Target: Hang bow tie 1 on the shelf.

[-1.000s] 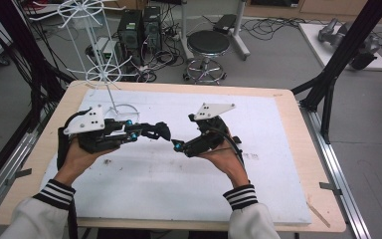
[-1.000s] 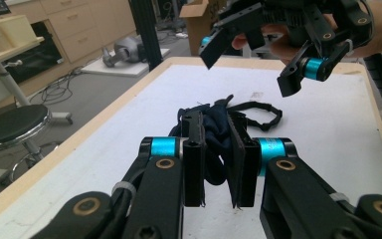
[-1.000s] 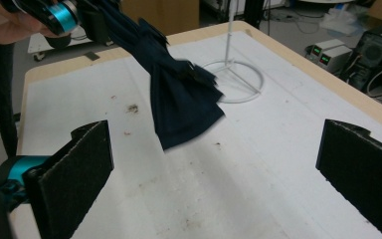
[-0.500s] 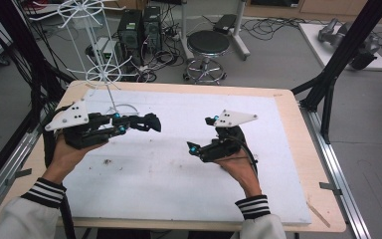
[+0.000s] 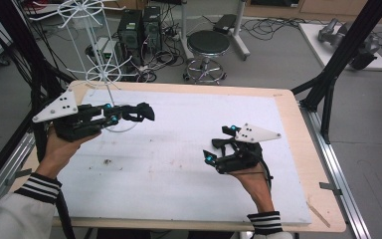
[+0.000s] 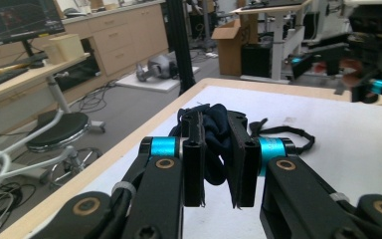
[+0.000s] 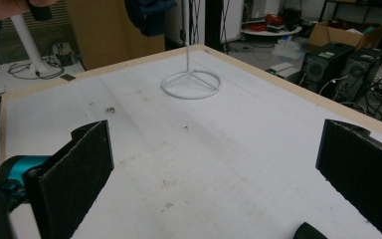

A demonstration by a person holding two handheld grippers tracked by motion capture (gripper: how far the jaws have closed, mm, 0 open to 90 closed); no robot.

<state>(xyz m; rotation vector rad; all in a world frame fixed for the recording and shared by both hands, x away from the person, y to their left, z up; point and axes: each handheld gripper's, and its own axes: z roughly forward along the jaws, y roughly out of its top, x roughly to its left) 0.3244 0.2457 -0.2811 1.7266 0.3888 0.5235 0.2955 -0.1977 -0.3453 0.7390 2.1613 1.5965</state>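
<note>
- Left gripper (image 5: 146, 111) is up off the worktop (image 5: 189, 149) near its far left corner, fingers (image 6: 195, 164) pinched nearly shut on a dark navy cloth (image 6: 214, 127) (a sock, by the look of it), bunched between the pads.
- In the right gripper view that same cloth hangs high at the top edge, well clear of the white surface.
- It reads as soft and light: it will flop and fold, so nothing to break, though a loose end could slip free. Best hold is across the bunched middle, where the fingers have it now.
- Right gripper (image 5: 218, 149) sits low over the worktop's right half, fingers (image 7: 74, 169) spread wide with nothing between them.
- Just beside the left gripper stands a white wire rack (image 5: 87, 30), its ring base (image 7: 191, 83) on the worktop and its thin spokes splayed overhead.
- Those spokes are the obstacle: the cloth could snag on them.
- Beyond the far edge stand a stool (image 5: 208, 45) and computer towers (image 5: 140, 27).
</note>
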